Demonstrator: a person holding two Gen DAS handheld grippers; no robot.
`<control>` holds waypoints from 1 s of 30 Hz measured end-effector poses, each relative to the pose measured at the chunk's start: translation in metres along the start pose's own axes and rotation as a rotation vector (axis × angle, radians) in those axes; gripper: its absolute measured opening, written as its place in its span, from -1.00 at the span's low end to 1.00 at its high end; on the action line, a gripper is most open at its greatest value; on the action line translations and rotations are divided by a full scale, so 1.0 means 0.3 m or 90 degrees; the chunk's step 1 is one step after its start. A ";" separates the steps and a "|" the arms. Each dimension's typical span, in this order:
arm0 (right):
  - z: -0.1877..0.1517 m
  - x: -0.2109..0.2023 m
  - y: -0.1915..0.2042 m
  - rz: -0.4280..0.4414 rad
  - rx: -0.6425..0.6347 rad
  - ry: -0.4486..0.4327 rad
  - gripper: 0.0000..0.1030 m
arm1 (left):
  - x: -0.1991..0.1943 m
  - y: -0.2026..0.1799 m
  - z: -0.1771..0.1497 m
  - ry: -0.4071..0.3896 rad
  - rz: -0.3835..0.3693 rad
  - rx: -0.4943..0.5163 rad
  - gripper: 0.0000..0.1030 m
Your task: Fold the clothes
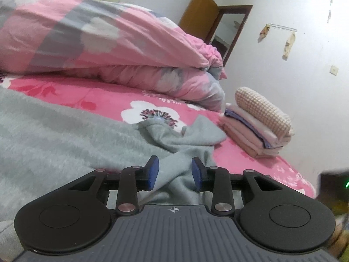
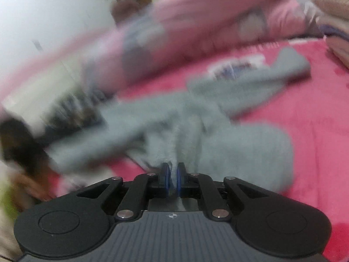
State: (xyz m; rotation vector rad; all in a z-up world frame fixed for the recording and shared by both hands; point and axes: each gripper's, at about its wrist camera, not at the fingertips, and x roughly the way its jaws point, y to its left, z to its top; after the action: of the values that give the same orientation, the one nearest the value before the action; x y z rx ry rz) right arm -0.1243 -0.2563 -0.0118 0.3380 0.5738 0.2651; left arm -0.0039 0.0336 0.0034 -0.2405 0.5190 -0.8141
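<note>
Right wrist view, blurred: your right gripper [image 2: 172, 180] has its jaws clamped on a fold of the grey fleece garment [image 2: 218, 131], which trails ahead of them across the pink bedsheet [image 2: 316, 120]. Your left gripper [image 1: 175, 175] has its jaws apart, grey cloth lying between and ahead. Garment lies rumpled, not squared. A folded stack [image 1: 259, 128] sits ahead-right, so some pieces look done; this one isn't.

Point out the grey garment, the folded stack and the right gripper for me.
grey garment [image 1: 65, 135], left wrist view, on its fuzzy body at left.
folded stack [image 1: 257, 128], left wrist view, on the layered side under the waffle-knit piece.
right gripper [image 2: 172, 180], right wrist view, between its jaws, shut on grey fabric.
</note>
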 end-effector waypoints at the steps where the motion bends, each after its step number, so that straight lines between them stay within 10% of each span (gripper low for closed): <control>1: -0.026 0.038 0.003 -0.013 -0.003 0.013 -0.85 | 0.016 -0.018 -0.003 0.006 -0.003 0.007 -0.28; 7: -0.096 0.052 0.012 -0.029 -0.036 0.015 -0.65 | 0.146 -0.106 -0.044 0.068 0.011 0.054 -0.13; 9: -0.103 0.003 0.002 -0.009 -0.038 0.000 -0.10 | 0.181 -0.111 -0.059 0.087 0.024 0.054 -0.13; 12: -0.108 -0.089 -0.009 0.004 -0.047 -0.045 0.23 | 0.233 -0.118 -0.081 0.114 0.042 0.054 -0.13; 22: 0.019 -0.146 -0.198 0.065 0.111 -0.125 0.28 | 0.144 -0.089 -0.037 0.119 0.095 0.068 -0.13; 30: 0.231 0.009 -0.324 0.064 0.177 -0.056 0.27 | 0.000 0.003 0.027 0.107 0.157 0.119 0.16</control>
State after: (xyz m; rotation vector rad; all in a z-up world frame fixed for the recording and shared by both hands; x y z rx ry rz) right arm -0.0680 -0.3603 0.0044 0.6454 0.5076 0.2657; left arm 0.0010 0.0343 0.0098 0.0651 0.6120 -0.6392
